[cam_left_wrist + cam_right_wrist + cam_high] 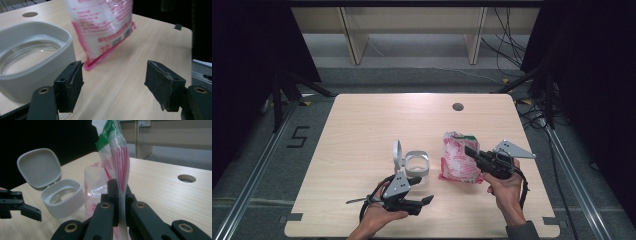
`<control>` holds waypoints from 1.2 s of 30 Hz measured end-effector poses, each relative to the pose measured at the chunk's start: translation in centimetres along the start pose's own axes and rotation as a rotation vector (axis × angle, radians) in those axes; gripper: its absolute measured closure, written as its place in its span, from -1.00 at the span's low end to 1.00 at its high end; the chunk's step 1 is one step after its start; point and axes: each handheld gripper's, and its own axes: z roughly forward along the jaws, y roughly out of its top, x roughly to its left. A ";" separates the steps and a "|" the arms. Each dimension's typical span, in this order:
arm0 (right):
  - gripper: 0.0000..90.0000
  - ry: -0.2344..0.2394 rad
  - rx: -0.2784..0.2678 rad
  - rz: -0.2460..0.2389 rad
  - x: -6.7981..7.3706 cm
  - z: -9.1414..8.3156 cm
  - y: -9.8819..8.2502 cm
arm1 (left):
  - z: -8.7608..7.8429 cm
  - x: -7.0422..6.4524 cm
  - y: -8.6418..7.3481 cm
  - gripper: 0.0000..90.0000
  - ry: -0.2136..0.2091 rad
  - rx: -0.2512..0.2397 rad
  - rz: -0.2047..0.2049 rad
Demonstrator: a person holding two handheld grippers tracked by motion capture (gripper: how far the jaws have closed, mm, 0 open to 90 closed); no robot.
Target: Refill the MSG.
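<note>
Right gripper (pixel 120 195) pinches pink bag (pixel 120 165), seemingly upright.

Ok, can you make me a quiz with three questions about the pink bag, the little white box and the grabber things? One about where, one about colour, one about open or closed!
1. Where is the white box?
A. On the table, to the left of the pink bag
B. On top of the bag
C. On the floor

2. What colour is the strip at the bag's top?
A. Blue
B. Green
C. Yellow

3. How is the box's lid?
A. Shut tight
B. Lying apart on the table
C. Flipped open, standing up

Answers:
1. A, the high view shows the box on the table left of the bag.
2. B, the right gripper view shows green at the top, above the right gripper pinching the bag.
3. C, the lid stands up behind the box, so you see inside. The left gripper has its fingers spread, holding nothing.
</note>
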 end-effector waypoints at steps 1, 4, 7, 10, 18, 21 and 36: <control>1.00 -0.012 -0.014 -0.011 0.0 -0.1 0.0 | 0.2 -0.1 0.3 -0.34 0.030 0.003 -0.009; 1.00 -0.011 -0.017 -0.032 -0.2 -0.6 0.2 | 0.6 -0.6 0.9 -0.35 0.026 0.018 0.034; 1.00 0.000 -0.019 -0.024 0.0 -1.0 0.4 | 1.1 -1.0 1.5 -0.35 0.058 0.022 0.056; 1.00 -0.016 -0.028 -0.017 0.2 -1.4 0.6 | 1.7 -1.2 1.6 -0.35 0.067 0.047 0.080; 1.00 -0.017 -0.037 -0.050 0.3 -1.7 0.8 | 3.7 -1.1 2.3 -0.35 0.048 0.061 0.072; 1.00 0.000 -0.041 -0.030 0.4 -1.7 0.9 | 3.9 -1.2 2.3 -0.34 0.051 0.053 0.067; 1.00 0.012 -0.066 -0.033 1.5 -2.7 2.2 | 5.8 -2.1 1.2 -0.35 0.067 -0.002 0.032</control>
